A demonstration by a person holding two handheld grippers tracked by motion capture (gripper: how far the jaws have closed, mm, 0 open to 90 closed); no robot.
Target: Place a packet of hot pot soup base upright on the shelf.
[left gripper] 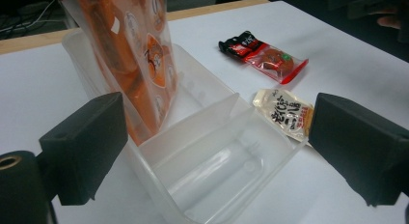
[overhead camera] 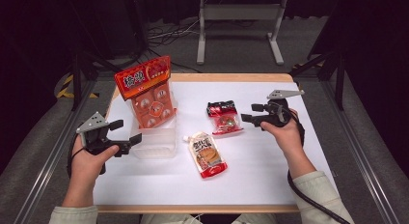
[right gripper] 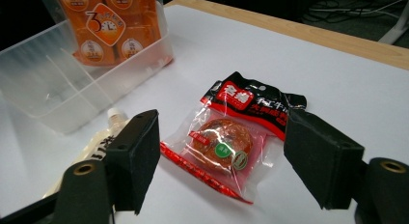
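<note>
A clear plastic bin [overhead camera: 155,143] [left gripper: 212,161] [right gripper: 43,89] with a divider stands left of centre; a tall orange snack bag [overhead camera: 149,91] [left gripper: 140,55] [right gripper: 108,26] stands upright in its far compartment, and the near compartment holds nothing. A red-and-black snack packet [overhead camera: 224,117] [left gripper: 263,56] [right gripper: 231,137] lies flat at centre. A white spouted pouch [overhead camera: 207,155] [left gripper: 287,113] [right gripper: 99,144] lies near the bin. My left gripper [overhead camera: 126,133] [left gripper: 217,151] is open at the bin's near left end. My right gripper [overhead camera: 250,113] [right gripper: 222,166] is open, just right of the packet.
The white tabletop [overhead camera: 260,175] has a wooden edge. A metal stand [overhead camera: 238,21] and cables lie on the floor beyond the table. Rails run along both sides of the table.
</note>
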